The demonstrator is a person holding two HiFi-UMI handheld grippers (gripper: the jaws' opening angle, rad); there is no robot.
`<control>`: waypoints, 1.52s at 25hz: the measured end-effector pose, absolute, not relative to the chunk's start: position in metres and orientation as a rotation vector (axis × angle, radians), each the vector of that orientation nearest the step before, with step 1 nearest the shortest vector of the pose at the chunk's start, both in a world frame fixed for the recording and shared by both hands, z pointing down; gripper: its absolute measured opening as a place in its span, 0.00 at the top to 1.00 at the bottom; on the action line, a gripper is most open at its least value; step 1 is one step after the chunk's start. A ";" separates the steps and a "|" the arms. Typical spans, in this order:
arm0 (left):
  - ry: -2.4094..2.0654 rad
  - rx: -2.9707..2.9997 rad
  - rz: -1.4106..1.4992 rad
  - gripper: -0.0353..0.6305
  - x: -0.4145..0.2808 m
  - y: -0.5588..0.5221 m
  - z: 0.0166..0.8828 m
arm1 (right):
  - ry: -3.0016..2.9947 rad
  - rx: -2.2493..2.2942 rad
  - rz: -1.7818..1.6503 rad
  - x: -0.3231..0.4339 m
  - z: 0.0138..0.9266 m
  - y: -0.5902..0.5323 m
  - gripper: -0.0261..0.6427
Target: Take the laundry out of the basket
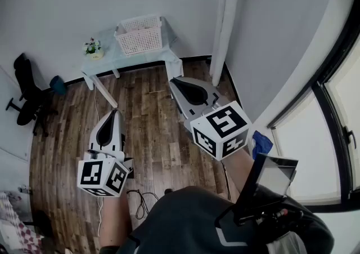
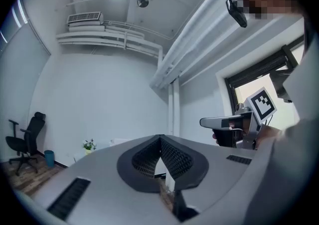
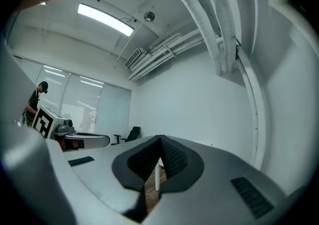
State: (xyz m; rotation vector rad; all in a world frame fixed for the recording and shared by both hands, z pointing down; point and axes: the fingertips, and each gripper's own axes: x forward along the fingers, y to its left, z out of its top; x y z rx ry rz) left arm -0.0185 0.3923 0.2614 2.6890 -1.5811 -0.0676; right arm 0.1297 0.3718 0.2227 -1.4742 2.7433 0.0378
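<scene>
A white lattice laundry basket (image 1: 140, 34) stands on a pale blue table (image 1: 107, 58) against the far wall. I cannot make out any laundry in it from here. Both grippers hang over the wood floor, well short of the table. My left gripper (image 1: 117, 112) is shut and holds nothing; in its own view the jaws (image 2: 160, 139) meet at the tips. My right gripper (image 1: 174, 80) sits higher and closer to the table, also shut and empty, its pads touching in its own view (image 3: 160, 140). Each gripper shows in the other's view: the right gripper (image 2: 234, 121) and the left gripper (image 3: 75, 140).
A small flower pot (image 1: 93, 48) sits on the table's left end. A black office chair (image 1: 25, 98) and a blue bin (image 1: 57, 85) stand at the left. A white pipe column (image 1: 222, 22) rises right of the table. Cables (image 1: 140, 199) lie on the floor near my feet.
</scene>
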 end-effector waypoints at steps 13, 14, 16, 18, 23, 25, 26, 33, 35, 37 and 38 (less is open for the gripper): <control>-1.564 2.674 -0.089 0.93 -0.030 0.385 0.269 | 2.711 -1.510 0.008 0.122 0.227 0.361 0.94; -1.562 2.675 -0.093 0.93 -0.033 0.384 0.269 | 2.704 -1.512 0.006 0.120 0.226 0.360 0.94; -1.556 2.681 -0.102 0.93 -0.037 0.383 0.269 | 2.695 -1.521 0.010 0.117 0.225 0.359 0.94; -1.550 2.686 -0.107 0.93 -0.042 0.381 0.268 | 2.691 -1.537 0.013 0.113 0.226 0.356 0.94; -1.536 2.700 -0.091 0.93 -0.051 0.377 0.271 | 2.680 -1.549 -0.008 0.102 0.229 0.351 0.94; -1.538 2.710 -0.085 0.93 -0.059 0.375 0.270 | 2.674 -1.560 -0.010 0.093 0.230 0.350 0.94; -1.540 2.716 -0.086 0.93 -0.064 0.375 0.269 | 2.667 -1.568 -0.007 0.088 0.230 0.349 0.94; -1.513 2.725 -0.125 0.93 -0.101 0.368 0.276 | 2.705 -1.587 0.038 0.046 0.238 0.344 0.94; -1.497 2.723 -0.138 0.93 -0.110 0.365 0.280 | 2.707 -1.592 0.046 0.037 0.239 0.344 0.94; -1.488 2.716 -0.142 0.93 -0.118 0.361 0.284 | 2.713 -1.604 0.051 0.030 0.242 0.342 0.94; -1.485 2.711 -0.146 0.93 -0.121 0.358 0.285 | 2.721 -1.609 0.055 0.026 0.243 0.340 0.94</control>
